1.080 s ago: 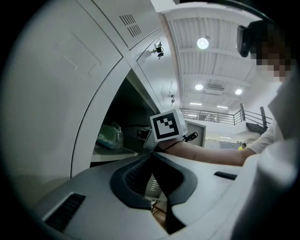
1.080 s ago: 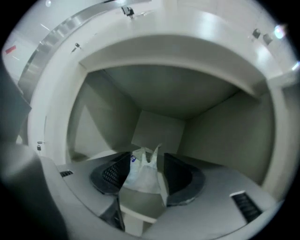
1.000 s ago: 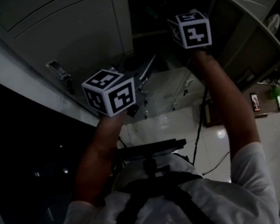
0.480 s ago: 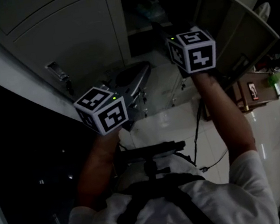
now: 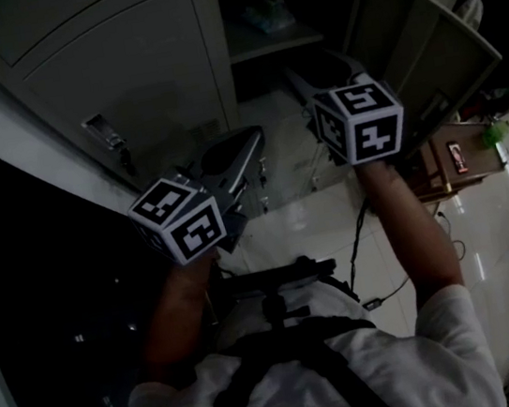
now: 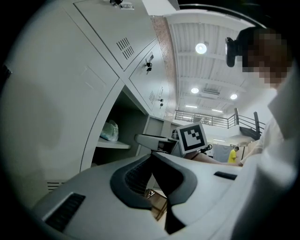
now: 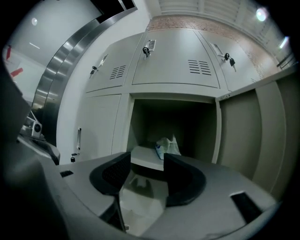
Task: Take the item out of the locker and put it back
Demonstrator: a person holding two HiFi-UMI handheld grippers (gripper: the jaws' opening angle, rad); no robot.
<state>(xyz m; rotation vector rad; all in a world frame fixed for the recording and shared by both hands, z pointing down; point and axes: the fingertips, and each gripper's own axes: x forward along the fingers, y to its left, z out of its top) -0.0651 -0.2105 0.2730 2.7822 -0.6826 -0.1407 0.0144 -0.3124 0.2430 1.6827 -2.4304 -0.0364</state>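
The item is a crumpled clear plastic bag [image 5: 269,14] [image 7: 167,146] [image 6: 109,131]. It lies on the shelf [image 5: 280,42] inside the open grey locker. My right gripper [image 5: 304,78] [image 7: 147,161] is held in front of the opening, a little short of the shelf. It is open, with nothing between its pads, and the bag shows just above them. My left gripper [image 5: 248,144] [image 6: 151,155] hangs lower and to the left, before the closed locker door. Its jaw tips meet and hold nothing.
The open locker's door [image 5: 424,40] [image 7: 243,136] swings out on the right. Closed locker doors [image 5: 130,65] with latches fill the left and the row above. A person's arms and white shirt [image 5: 356,372] are below. Glossy floor and a cable lie behind.
Both grippers have drawn back from the locker, the right one coming out of the opening. The bag stays on the shelf.
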